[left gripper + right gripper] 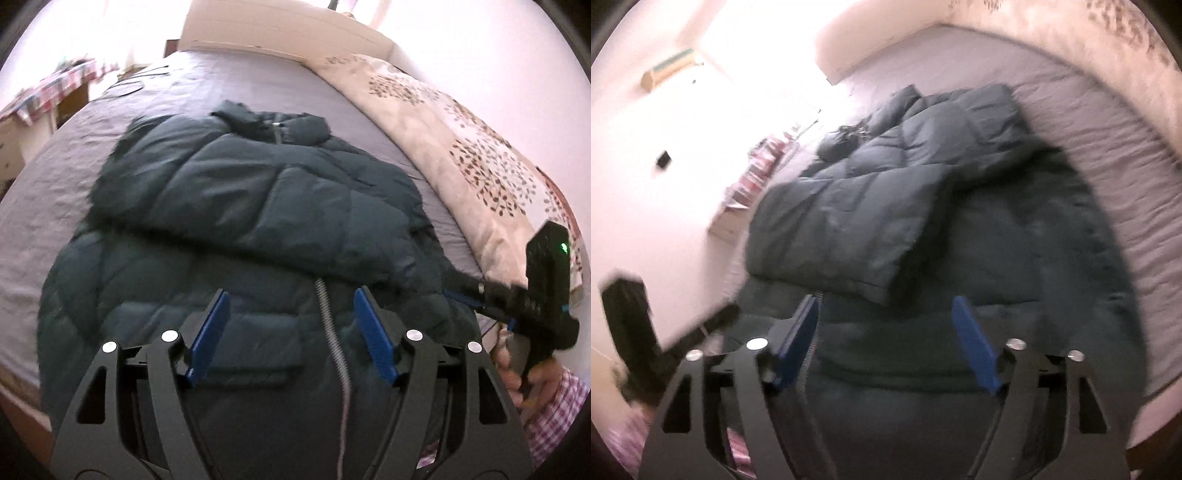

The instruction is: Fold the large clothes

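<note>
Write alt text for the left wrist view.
A dark green quilted puffer jacket lies on a grey-sheeted bed, sleeves folded across its chest. The open left gripper hovers over its zipper; the right gripper reaches in beside a leaf-print quilt.

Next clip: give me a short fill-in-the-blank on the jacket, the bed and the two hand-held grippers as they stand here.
1. The dark puffer jacket lies on the ____.
2. One sleeve is folded ____ the jacket's front.
3. The left hand-held gripper has its jaws ____, with nothing held between them.
4. The quilt beside the jacket has a ____ print.

Missing words: bed; across; open; leaf
</note>
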